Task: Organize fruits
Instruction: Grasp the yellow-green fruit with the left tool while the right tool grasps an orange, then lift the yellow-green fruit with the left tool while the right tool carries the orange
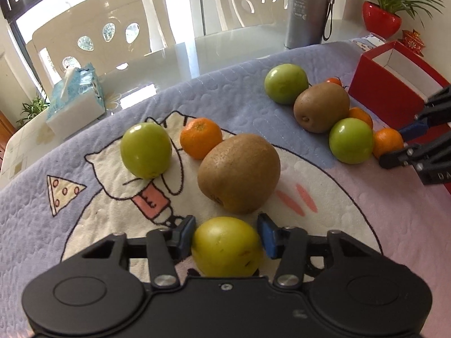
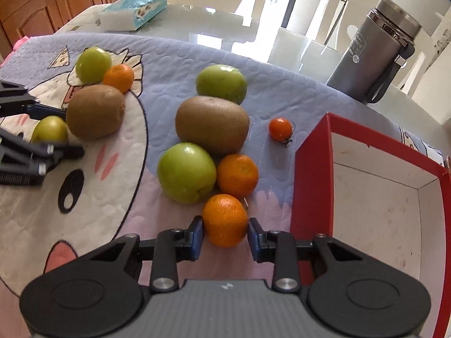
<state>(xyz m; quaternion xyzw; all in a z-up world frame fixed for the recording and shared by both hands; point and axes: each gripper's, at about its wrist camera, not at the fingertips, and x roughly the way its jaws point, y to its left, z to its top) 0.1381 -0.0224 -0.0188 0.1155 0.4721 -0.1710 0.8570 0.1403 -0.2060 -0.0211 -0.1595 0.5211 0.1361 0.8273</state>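
Right wrist view: right gripper [image 2: 225, 238] fingers pinch the mandarin [image 2: 224, 219] beside the red box [image 2: 313, 169]; left gripper [image 1: 226, 238] fingers clamp a yellow-green fruit [image 1: 227, 246] (lift both straight up).

Lower half of yellow-green fruit [image 1: 227, 249] is sitting hidden behind left claw [image 1: 227, 235] body, bottom centre. Red box [image 2: 313, 174] is running off the right edge. Flask [image 1: 307, 11] top is being cropped at upper edge. Small tomato [image 1: 334, 80] is peeking from behind a kiwi [image 1: 321, 107], mostly covered.
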